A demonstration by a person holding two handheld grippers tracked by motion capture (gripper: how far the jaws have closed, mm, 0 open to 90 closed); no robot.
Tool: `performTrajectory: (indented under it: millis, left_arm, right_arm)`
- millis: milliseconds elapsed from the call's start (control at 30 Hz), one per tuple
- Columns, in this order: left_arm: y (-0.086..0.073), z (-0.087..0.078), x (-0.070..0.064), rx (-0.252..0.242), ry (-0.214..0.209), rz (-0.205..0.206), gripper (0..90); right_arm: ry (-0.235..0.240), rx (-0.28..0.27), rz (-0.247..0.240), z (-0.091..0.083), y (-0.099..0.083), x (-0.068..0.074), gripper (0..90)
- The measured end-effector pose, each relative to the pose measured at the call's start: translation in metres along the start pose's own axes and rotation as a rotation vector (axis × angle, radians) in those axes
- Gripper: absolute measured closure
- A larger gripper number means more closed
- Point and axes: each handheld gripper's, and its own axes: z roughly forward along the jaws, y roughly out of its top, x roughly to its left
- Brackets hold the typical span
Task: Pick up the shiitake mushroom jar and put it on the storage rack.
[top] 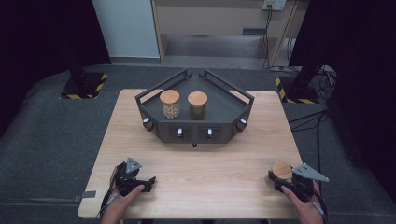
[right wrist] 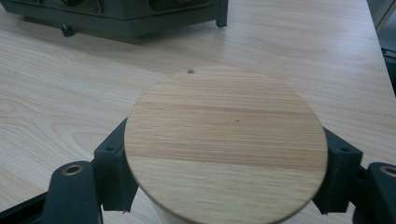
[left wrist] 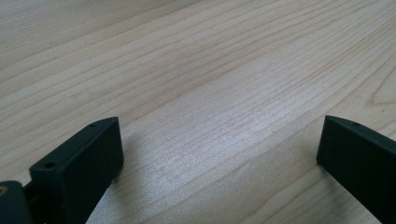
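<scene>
Gripping wooden-lidded jar (right wrist: 226,144) in right hand-held gripper (right wrist: 224,177), left hand-held gripper (left wrist: 219,154) wide apart

Two jars (top: 170,103) (top: 197,105) side by side in tray (top: 233,117) at table's (top: 205,163) far middle, third jar (top: 281,171) near right corner

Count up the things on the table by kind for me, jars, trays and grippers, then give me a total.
Jars with wooden lids: 3, two in the tray, one in the right gripper's jaws
Dark tray: 1
Grippers: 2, left, right
Total: 6
</scene>
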Motion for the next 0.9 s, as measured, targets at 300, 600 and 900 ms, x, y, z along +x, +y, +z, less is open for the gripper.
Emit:
performTrajectory:
  millis: [300,600,900]
  left_arm:
    - [0.0,0.0,0.0,0.0,0.0,0.0,0.0]
    - [0.0,0.0,0.0,0.0,0.0,0.0,0.0]
    - [0.0,0.0,0.0,0.0,0.0,0.0,0.0]
  right_arm:
    - [0.021,-0.01,-0.045,-0.005,0.015,0.004,25.4]
    - [0.033,-0.009,-0.053,-0.003,0.026,0.004,25.5]
    - [0.046,0.001,-0.061,0.004,0.037,0.006,25.5]
